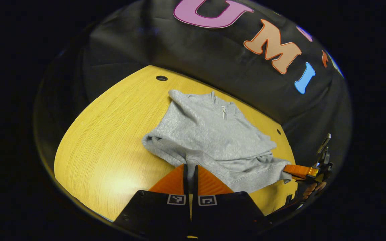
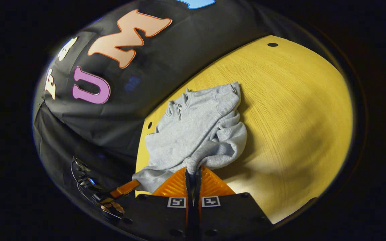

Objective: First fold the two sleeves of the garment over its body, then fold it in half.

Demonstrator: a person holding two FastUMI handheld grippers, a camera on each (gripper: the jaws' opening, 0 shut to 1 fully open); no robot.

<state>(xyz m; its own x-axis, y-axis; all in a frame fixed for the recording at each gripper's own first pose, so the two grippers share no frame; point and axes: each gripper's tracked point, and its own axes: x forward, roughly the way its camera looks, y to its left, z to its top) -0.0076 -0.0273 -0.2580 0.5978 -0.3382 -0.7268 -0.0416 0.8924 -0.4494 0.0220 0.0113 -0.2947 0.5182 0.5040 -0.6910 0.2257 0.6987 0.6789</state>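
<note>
The wooden surface (image 1: 106, 140) is the broadest thing in sight, pale yellow with a visible grain and small round holes near its far edge, set against the booth's black cloth wall (image 1: 193, 57).

On it lies the grey garment (image 1: 209, 134), a sweatshirt with a short zip at the collar. It sits toward the far side of the surface, close to the wall, collar end away from the grippers. Its cloth is bunched and creased, with sleeve fabric heaped over the body, and its hem end is drawn up toward the 2 grippers.

The left gripper (image 1: 190, 172) is at the near edge of the garment; its jaws are pressed together with a strip of grey fabric pinched between them. In the right gripper view it shows farther off at the garment's lower corner (image 2: 126, 189).

The right gripper (image 2: 193, 175) likewise has its jaws clamped on a fold of the garment. In the left gripper view it shows at the hem's far corner (image 1: 300, 171), a hand behind it.
</note>
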